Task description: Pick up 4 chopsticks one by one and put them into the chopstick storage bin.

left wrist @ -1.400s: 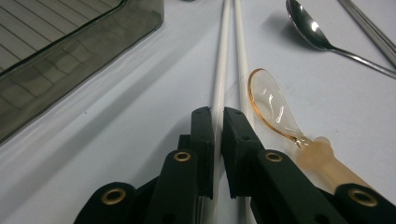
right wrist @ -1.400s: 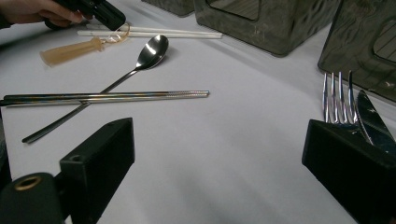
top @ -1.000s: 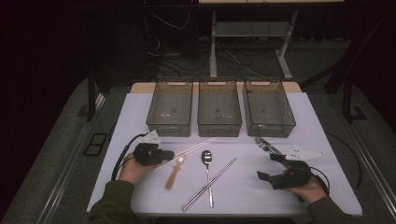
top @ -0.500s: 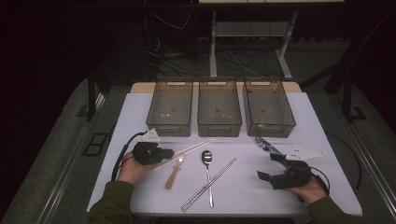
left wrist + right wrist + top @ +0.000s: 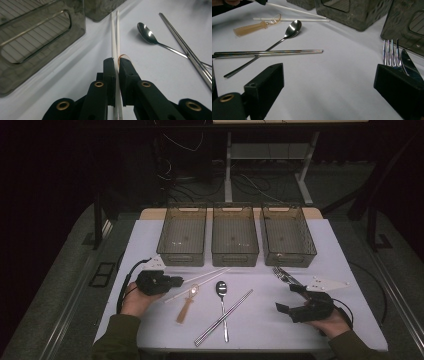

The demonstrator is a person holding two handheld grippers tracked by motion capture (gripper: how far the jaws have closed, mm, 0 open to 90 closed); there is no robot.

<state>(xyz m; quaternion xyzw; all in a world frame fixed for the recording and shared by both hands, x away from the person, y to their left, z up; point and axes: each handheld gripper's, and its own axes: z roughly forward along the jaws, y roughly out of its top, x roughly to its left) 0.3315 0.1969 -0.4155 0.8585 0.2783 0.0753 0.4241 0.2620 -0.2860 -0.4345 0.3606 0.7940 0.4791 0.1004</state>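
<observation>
My left gripper (image 5: 178,281) (image 5: 117,62) is shut on one white chopstick (image 5: 114,37) (image 5: 294,10), which slants up off the table at its held end. The second white chopstick (image 5: 294,19) lies flat beside it, under the bowl of an amber-handled spoon (image 5: 186,306) (image 5: 249,28). At the right, my right gripper (image 5: 290,298) (image 5: 329,72) stands open and holds nothing. A fork (image 5: 390,53) and a knife (image 5: 409,63) lie just beyond its right jaw.
A steel spoon (image 5: 222,302) (image 5: 146,33) and a pair of steel chopsticks (image 5: 225,317) (image 5: 269,53) lie crossed mid-table. Three dark wire-bottomed bins (image 5: 182,259) (image 5: 235,259) (image 5: 290,260) stand in a row behind, on the white tabletop (image 5: 150,240).
My left gripper has risen slightly with the white chopstick in its jaws. The right gripper has kept still.
</observation>
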